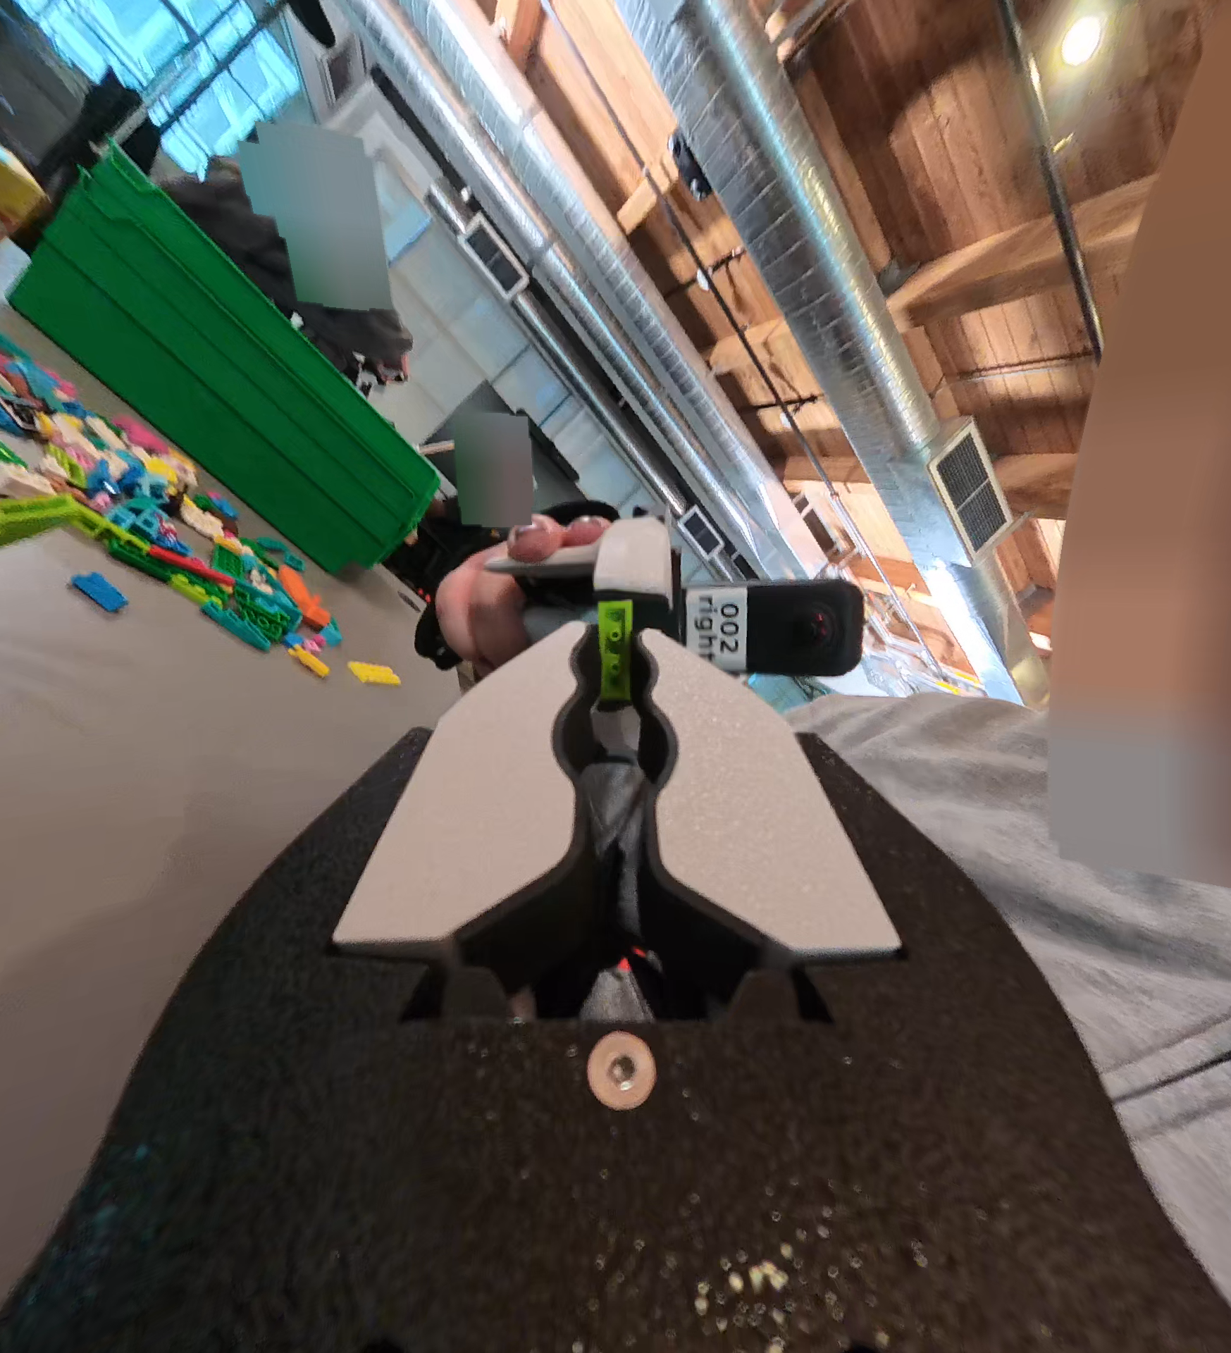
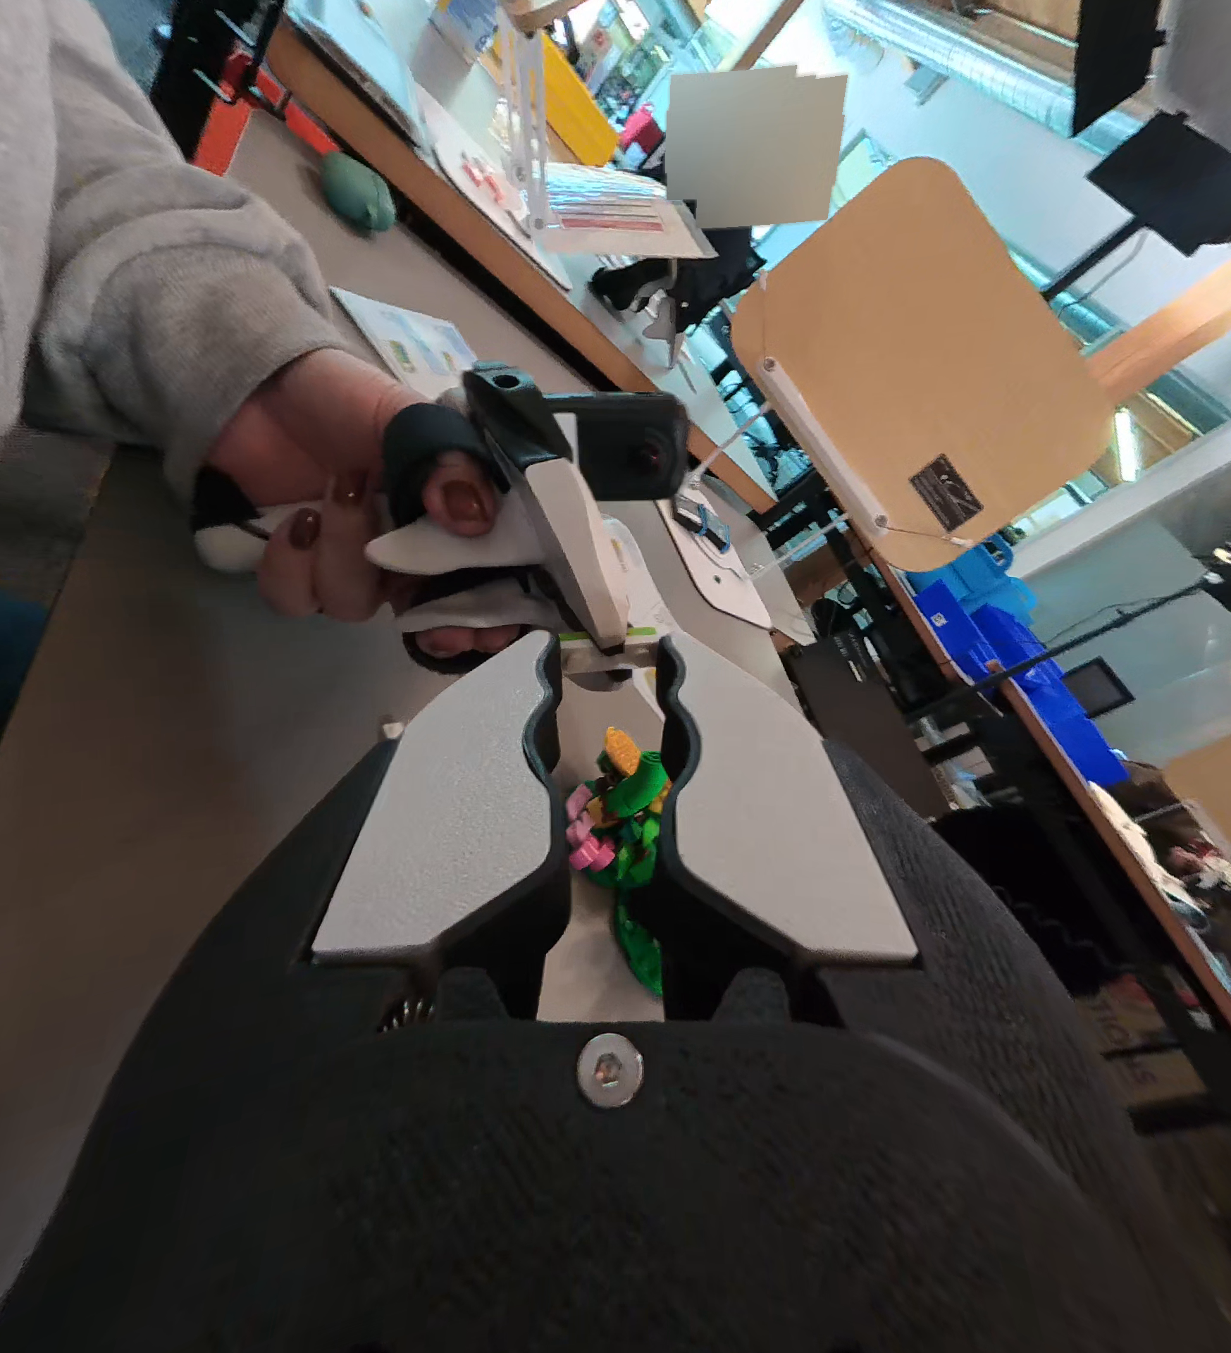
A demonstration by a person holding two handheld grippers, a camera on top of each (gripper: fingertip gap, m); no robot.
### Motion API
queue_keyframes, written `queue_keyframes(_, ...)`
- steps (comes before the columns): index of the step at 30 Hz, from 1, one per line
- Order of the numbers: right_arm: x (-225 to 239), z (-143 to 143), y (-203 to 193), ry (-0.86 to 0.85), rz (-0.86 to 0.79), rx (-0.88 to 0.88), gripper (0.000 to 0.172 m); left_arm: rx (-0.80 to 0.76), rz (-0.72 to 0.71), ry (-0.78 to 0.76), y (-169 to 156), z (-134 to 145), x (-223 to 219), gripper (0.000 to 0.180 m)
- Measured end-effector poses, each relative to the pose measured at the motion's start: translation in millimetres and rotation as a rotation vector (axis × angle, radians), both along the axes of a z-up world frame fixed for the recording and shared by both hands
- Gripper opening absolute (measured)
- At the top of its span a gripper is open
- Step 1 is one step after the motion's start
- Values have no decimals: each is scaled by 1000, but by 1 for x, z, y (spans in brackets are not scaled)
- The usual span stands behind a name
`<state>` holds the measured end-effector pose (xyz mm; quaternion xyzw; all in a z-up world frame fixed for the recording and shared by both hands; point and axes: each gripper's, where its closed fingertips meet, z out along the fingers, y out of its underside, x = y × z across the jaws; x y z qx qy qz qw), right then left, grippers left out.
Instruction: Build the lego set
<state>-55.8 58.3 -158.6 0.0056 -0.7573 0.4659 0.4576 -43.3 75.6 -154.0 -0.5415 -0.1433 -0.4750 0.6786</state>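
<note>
We list: table [image 1: 122, 769]; green bin [image 1: 217, 366]; loose brick heap [image 1: 122, 498] well apart; left claw [image 1: 616, 651] clamped on a lime plate [image 1: 614, 648]; right claw [image 2: 608, 659] seemingly closed across that plate's ends. We judge squareness matters; flower model [image 2: 619, 820] sits beneath

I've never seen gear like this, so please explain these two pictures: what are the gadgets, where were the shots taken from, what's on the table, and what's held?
A person squeezes a handheld gripper in each hand. Each carries a camera looking along its two fingers, giving one picture each. The left gripper clamps a lime green plate. The right gripper appears to touch its ends. The table holds loose bricks, a green bin and a brick plant.
</note>
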Motion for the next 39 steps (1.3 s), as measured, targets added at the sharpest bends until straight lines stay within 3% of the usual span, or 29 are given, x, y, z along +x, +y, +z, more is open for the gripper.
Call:
queue_keyframes(12, -17, 8, -4, 188, -232, -60, 24, 117, 170, -81, -6, 8, -17, 7)
queue_keyframes(18, -3, 4, -7, -30, 18, -123, 24, 122, -12, -184, -7, 4, -1, 7)
queue_keyframes(24, 27, 8, -7, -275, 330, -214, 24, 124, -166, -166, -7, 9, 25, 7)
queue_keyframes(35, 37, 12, -6, -361, 459, -287, 23, 150, -216, -173, -8, 13, 33, 7)
queue_keyframes(39, 28, 12, -7, -220, 371, -241, 23, 170, -185, -231, -10, 13, 24, 7)
